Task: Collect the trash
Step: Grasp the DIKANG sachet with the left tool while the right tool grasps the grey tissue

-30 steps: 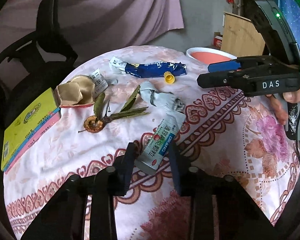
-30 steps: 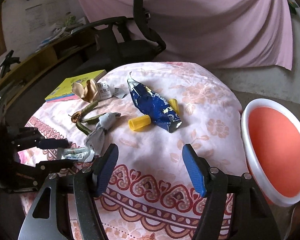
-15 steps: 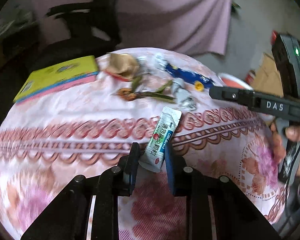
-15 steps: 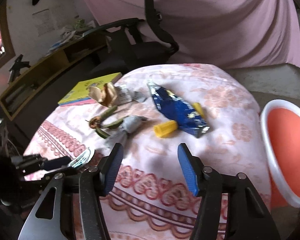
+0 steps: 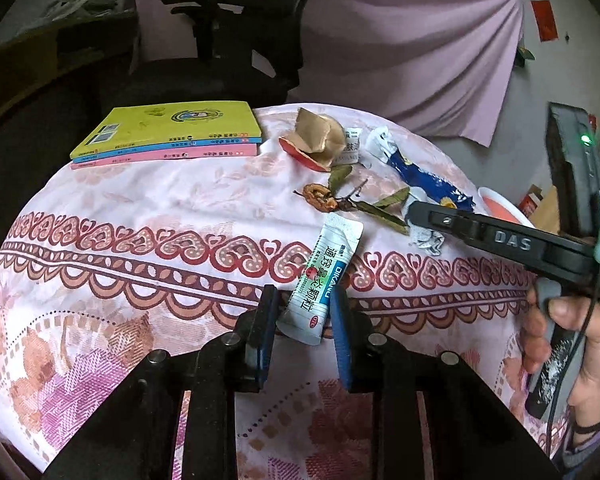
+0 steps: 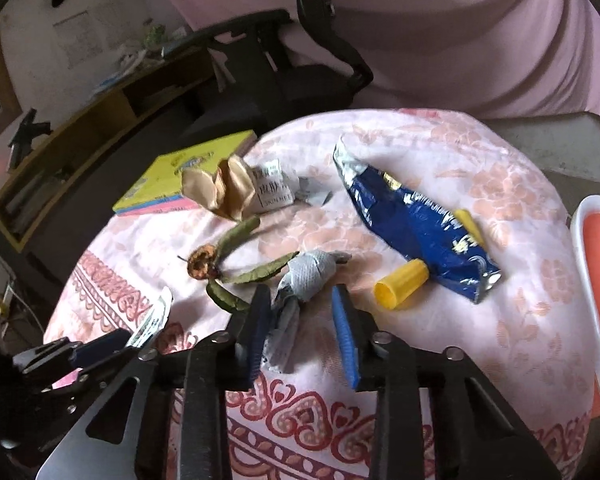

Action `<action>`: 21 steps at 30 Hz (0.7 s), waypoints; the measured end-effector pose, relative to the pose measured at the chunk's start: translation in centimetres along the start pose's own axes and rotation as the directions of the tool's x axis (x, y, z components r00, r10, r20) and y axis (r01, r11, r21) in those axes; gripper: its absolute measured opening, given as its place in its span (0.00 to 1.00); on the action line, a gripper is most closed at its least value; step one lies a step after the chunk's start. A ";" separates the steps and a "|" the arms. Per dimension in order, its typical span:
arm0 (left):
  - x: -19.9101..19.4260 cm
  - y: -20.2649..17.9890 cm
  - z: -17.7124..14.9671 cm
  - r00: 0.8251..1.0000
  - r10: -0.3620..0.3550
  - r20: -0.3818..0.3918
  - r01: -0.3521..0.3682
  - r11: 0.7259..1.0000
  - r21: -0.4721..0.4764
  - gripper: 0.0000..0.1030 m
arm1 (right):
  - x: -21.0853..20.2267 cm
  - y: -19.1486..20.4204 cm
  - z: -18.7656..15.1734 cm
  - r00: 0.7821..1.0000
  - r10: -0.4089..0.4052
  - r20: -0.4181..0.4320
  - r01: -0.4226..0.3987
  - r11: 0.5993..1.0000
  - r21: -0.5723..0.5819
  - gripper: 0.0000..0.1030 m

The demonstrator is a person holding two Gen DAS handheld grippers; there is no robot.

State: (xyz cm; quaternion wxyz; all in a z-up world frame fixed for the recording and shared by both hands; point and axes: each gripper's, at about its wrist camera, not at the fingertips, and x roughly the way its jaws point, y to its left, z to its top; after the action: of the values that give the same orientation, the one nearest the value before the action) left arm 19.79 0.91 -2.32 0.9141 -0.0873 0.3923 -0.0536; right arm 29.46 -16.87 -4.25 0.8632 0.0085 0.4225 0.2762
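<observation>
One sachet in hand, most trash still on the table

Our left gripper (image 5: 305, 312) pinches the white sachet (image 5: 323, 280); our right gripper (image 6: 300, 320) has just been closing around the grey wrapper (image 6: 306, 276), beside the dried fruit (image 6: 201, 266). The blue packet (image 6: 416, 224) and yellow cap (image 6: 400, 285) wait beyond.

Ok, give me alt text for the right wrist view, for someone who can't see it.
The right hand-held gripper has just been closing around a crumpled grey wrapper on the floral tablecloth, though the pads do not clearly press it yet. Beyond lie a yellow cap, a blue snack bag and dried leaves.
</observation>
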 end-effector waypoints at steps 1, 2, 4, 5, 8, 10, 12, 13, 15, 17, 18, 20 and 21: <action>0.0 -0.1 0.0 1.000 -0.001 -0.003 0.001 1.000 0.004 0.22 | 0.1 0.0 0.0 1.000 0.003 -0.005 -0.003 1.000 -0.003 0.20; 0.0 -0.2 0.1 1.000 0.000 -0.008 0.000 1.000 0.012 0.23 | 0.1 0.1 0.0 1.000 0.007 -0.008 -0.007 1.000 -0.008 0.14; 0.5 -0.6 0.3 1.000 0.002 -0.020 -0.001 1.000 0.029 0.24 | 0.2 0.1 -0.1 1.000 0.010 -0.014 -0.010 1.000 -0.019 0.11; 0.7 -0.8 0.4 1.000 0.003 -0.028 -0.002 0.999 0.045 0.25 | 0.0 0.1 -0.2 1.000 0.013 -0.011 -0.013 1.000 -0.023 0.10; 0.8 -1.6 0.2 0.999 0.017 -0.046 -0.013 0.996 0.090 0.28 | -0.5 0.2 -0.4 1.000 0.015 0.001 -0.015 0.999 -0.033 0.08; 0.9 -2.1 0.2 0.998 0.036 -0.052 -0.029 0.992 0.119 0.28 | -1.2 0.0 -0.7 1.000 0.020 0.016 -0.019 0.999 -0.035 0.08; 1.1 -2.6 0.2 0.997 0.053 -0.059 -0.044 0.989 0.138 0.27 | -1.9 -0.1 -0.9 0.999 0.026 0.035 -0.024 0.999 -0.037 0.07; 1.2 -2.6 0.2 0.997 0.056 -0.061 -0.047 0.989 0.137 0.25 | -2.2 -0.1 -1.0 0.999 0.026 0.042 -0.024 0.999 -0.040 0.07; 1.3 -2.6 0.3 0.996 0.056 -0.064 -0.048 0.992 0.115 0.19 | -3.1 -0.1 -1.4 0.997 0.039 0.066 -0.035 0.998 -0.049 0.07; 1.3 -2.4 0.3 0.998 0.042 -0.056 -0.037 0.996 0.075 0.18 | -4.0 -0.2 -1.8 0.994 0.047 0.094 -0.042 0.998 -0.054 0.07; 1.2 -2.3 0.2 0.998 0.036 -0.050 -0.033 0.998 0.061 0.18 | -4.4 -0.2 -1.8 0.993 0.051 0.106 -0.045 0.997 -0.055 0.07; 1.0 -2.2 -0.1 0.999 0.039 -0.032 -0.038 0.998 0.042 0.18 | -5.1 -0.3 -2.0 0.989 0.061 0.133 -0.053 0.997 -0.058 0.07; 0.8 -2.3 -0.3 0.999 0.035 -0.021 -0.034 0.999 0.030 0.18 | -5.6 -0.4 -2.1 0.986 0.066 0.155 -0.057 0.997 -0.060 0.07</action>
State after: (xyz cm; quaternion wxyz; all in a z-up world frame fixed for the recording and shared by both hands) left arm 20.05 -1.50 -2.56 0.9119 -0.0663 0.4025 -0.0445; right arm 25.32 -20.38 -1.66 0.8847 0.0191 0.3451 0.3128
